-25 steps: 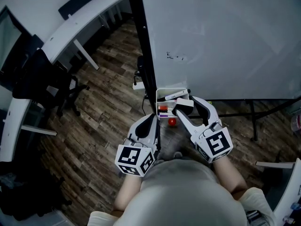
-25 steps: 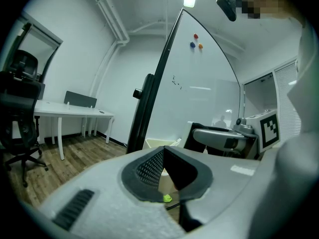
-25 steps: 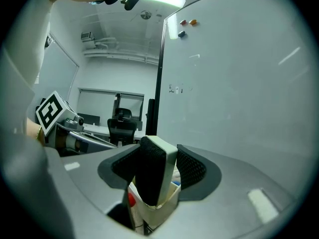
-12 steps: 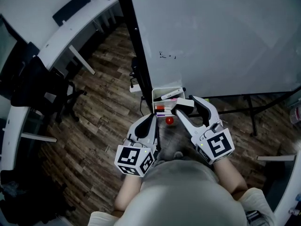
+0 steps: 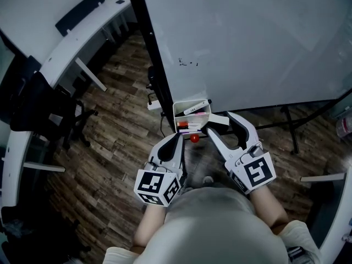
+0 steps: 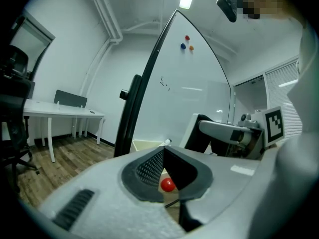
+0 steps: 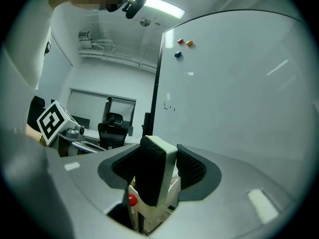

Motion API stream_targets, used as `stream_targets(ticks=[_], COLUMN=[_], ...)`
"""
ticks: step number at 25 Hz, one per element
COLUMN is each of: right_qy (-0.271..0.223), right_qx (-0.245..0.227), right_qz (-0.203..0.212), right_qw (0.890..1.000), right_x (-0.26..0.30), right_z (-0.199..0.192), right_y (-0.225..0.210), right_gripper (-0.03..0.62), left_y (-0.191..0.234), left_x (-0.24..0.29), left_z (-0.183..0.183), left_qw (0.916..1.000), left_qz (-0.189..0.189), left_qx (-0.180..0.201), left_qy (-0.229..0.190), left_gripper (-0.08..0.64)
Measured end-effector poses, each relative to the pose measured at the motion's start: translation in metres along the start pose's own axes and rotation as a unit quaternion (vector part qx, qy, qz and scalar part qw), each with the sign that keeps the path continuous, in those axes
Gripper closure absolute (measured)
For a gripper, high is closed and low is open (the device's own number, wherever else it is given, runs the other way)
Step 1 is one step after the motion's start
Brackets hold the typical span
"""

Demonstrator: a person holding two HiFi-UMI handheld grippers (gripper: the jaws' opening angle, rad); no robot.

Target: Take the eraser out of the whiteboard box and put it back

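Observation:
A white box [image 5: 190, 113] hangs at the whiteboard's [image 5: 264, 43] lower left corner, with markers [image 5: 196, 107] in it. My right gripper [image 5: 220, 124] is shut on the eraser [image 5: 215, 120], a white block with black felt, just right of the box and above its rim. In the right gripper view the eraser [image 7: 155, 176] stands upright between the pads, the box [image 7: 172, 190] beneath it. My left gripper [image 5: 177, 139] stays lower left of the box with its jaws together and nothing in them [image 6: 163, 151]. A small red ball [image 5: 193, 138] shows below the box.
The whiteboard's black post [image 5: 151, 65] and stand legs [image 5: 289, 128] run over the wooden floor. A white power strip [image 5: 154, 104] with a cable lies by the post. A curved white desk [image 5: 71, 43] and a black office chair [image 5: 41, 109] are at the left.
My right gripper has lifted a little with the eraser and drawn slightly right of the box. The left gripper has kept still. The head view has shifted, so the box sits further left.

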State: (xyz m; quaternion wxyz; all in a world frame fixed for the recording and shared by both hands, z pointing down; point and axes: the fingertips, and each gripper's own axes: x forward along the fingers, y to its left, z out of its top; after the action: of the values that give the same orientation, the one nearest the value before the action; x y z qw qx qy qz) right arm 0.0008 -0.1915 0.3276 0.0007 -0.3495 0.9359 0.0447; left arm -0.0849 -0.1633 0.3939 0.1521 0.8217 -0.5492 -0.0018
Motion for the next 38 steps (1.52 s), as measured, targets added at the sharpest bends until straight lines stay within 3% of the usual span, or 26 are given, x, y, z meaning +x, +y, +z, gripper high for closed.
stream_targets(ticks=[19, 23, 27, 38], right_qy=[-0.012, 0.015, -0.01, 0.008], right_qx=[0.005, 0.013, 0.01, 0.019], right_qz=[-0.05, -0.059, -0.066, -0.081], right_qw=[0.999, 0.998, 0.998, 0.997], right_x=[-0.039, -0.051, -0.057, -0.073], right_z=[0.013, 0.007, 0.015, 0.01], right_y=[0.007, 0.011, 0.014, 0.02], right_gripper=[0.36, 0.36, 0.36, 0.36], left_y=[-0.026, -0.033, -0.038, -0.05], left_x=[-0.012, -0.015, -0.019, -0.025], left_z=[-0.003, -0.004, -0.006, -0.006], left_qw=[0.9992, 0.9988, 0.9984, 0.9974], left_qz=[-0.039, -0.047, -0.055, -0.069], left_qx=[0.007, 0.009, 0.012, 0.021], left_qy=[0.005, 0.007, 0.008, 0.006], left_gripper=[0.555, 0.557, 0.557, 0.558])
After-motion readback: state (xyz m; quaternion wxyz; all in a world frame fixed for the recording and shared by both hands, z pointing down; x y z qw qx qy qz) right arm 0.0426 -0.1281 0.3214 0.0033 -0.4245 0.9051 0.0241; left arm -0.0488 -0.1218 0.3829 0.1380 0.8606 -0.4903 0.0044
